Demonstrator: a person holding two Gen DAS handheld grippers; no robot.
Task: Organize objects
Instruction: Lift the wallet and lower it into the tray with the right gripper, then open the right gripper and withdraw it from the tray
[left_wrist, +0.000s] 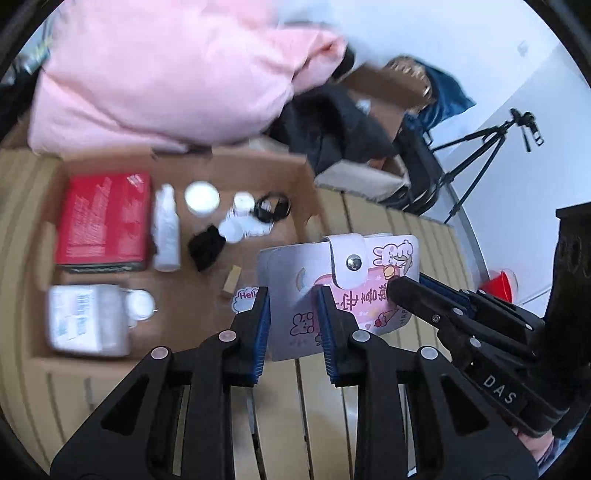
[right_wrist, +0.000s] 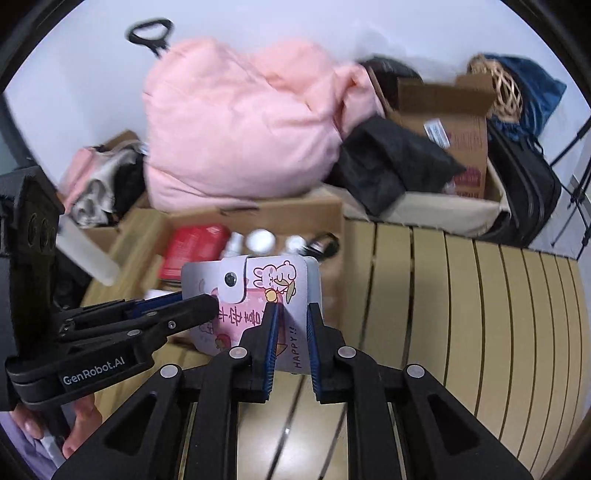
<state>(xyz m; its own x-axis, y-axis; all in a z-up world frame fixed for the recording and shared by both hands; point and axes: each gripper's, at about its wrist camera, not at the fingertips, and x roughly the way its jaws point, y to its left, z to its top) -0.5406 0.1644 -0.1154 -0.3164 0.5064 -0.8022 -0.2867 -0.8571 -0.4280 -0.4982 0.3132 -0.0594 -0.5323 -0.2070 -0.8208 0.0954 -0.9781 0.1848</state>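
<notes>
A pink card holder (left_wrist: 343, 291) with cartoon rabbits and a snap flap is held in the air between both grippers, above the edge of an open cardboard box (left_wrist: 236, 170). My left gripper (left_wrist: 293, 295) is shut on its left part. My right gripper (right_wrist: 291, 314) is shut on its right edge, by the word HAPPY (right_wrist: 297, 350). The right gripper's fingers (left_wrist: 410, 295) enter the left wrist view from the right. The left gripper's fingers (right_wrist: 192, 308) enter the right wrist view from the left.
The box holds a red box (left_wrist: 105, 221), a white spray bottle (left_wrist: 166, 229), white jars (left_wrist: 201, 197), a black cable (left_wrist: 273, 208), a black cloth (left_wrist: 205, 245) and a clear bottle (left_wrist: 88, 317). A pink pillow (right_wrist: 240, 133), black clothes (right_wrist: 388, 166) and another carton (right_wrist: 454, 122) lie behind. A slatted wooden table (right_wrist: 461, 295) is underneath.
</notes>
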